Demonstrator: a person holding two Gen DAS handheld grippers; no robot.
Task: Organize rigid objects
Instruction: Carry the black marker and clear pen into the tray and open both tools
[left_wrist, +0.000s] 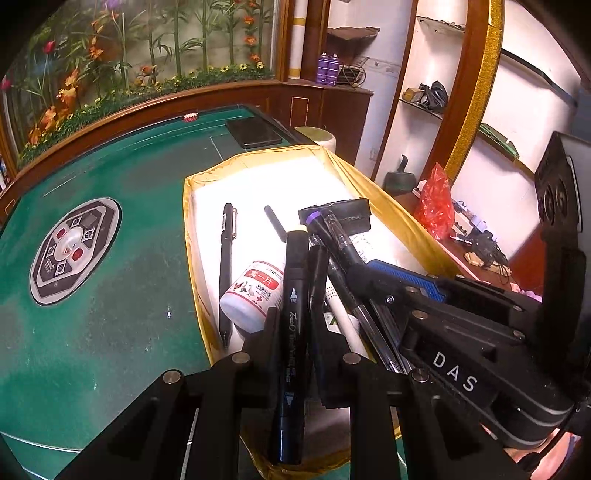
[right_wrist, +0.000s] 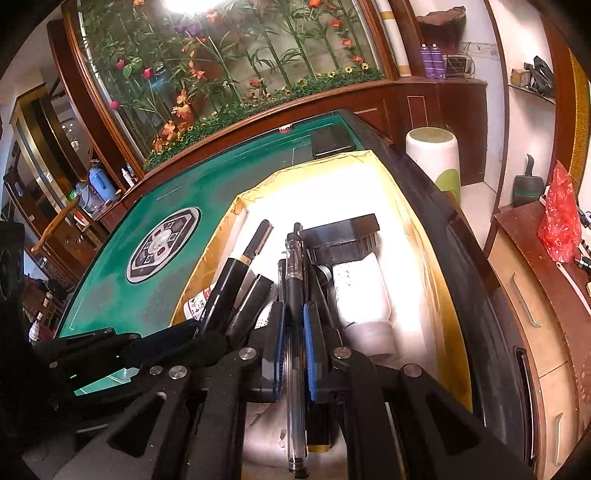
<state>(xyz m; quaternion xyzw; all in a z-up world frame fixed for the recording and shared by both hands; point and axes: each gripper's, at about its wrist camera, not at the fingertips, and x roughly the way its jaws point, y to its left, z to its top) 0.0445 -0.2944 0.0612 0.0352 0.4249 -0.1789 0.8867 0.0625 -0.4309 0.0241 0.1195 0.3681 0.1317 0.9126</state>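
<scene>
Marker (left_wrist: 291, 332) in left fingers (left_wrist: 275, 332), box rim (left_wrist: 190, 221) close

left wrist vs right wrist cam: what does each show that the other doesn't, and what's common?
Left wrist only: the left gripper shut on a thick black marker pen, the slim black pen lying whole on the white liner, and the red label face of the small white bottle.

Right wrist only: the right gripper shut on a clear-barrelled gel pen, and a large white jar with a black screw cap.

Both: the gold-edged white-lined box, the green felt table, the flat black case at its far edge.
</scene>
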